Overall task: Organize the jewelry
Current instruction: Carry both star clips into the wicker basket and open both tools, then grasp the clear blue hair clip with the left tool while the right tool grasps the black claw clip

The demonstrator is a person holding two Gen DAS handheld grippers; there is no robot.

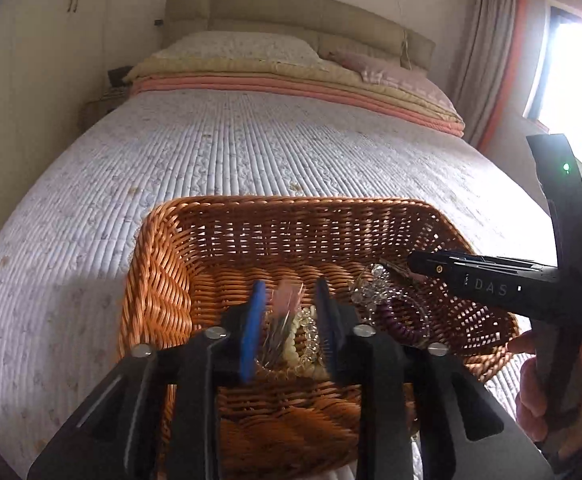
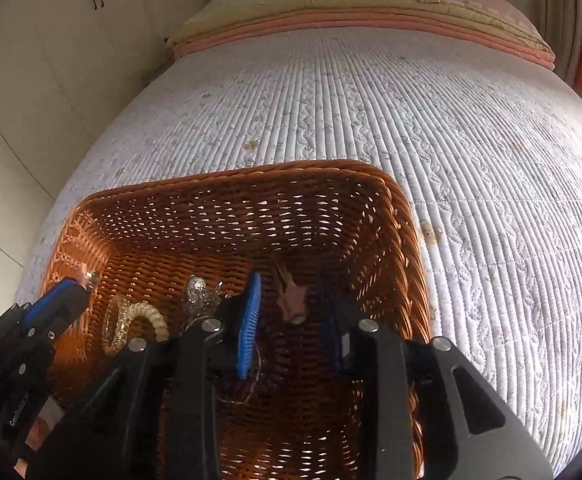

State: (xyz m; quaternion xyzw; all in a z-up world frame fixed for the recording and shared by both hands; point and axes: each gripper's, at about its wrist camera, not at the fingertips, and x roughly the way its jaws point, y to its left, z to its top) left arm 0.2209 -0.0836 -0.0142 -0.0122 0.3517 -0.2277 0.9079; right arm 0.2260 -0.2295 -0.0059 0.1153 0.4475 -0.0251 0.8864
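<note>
An orange wicker basket sits on the bed. It holds jewelry: a cream coil bracelet, clear bead strands, a sparkly crystal piece, a purple coil and a pink piece. My left gripper is over the basket, jaws open, with a blurred pink piece between them; in the right wrist view a small pink thing shows at its tips. My right gripper hangs open above the pink piece; its body shows in the left wrist view.
The basket rests on a white quilted bedspread. Folded pink and yellow blankets and pillows lie at the head of the bed. White wardrobes stand at left, a bright window at right.
</note>
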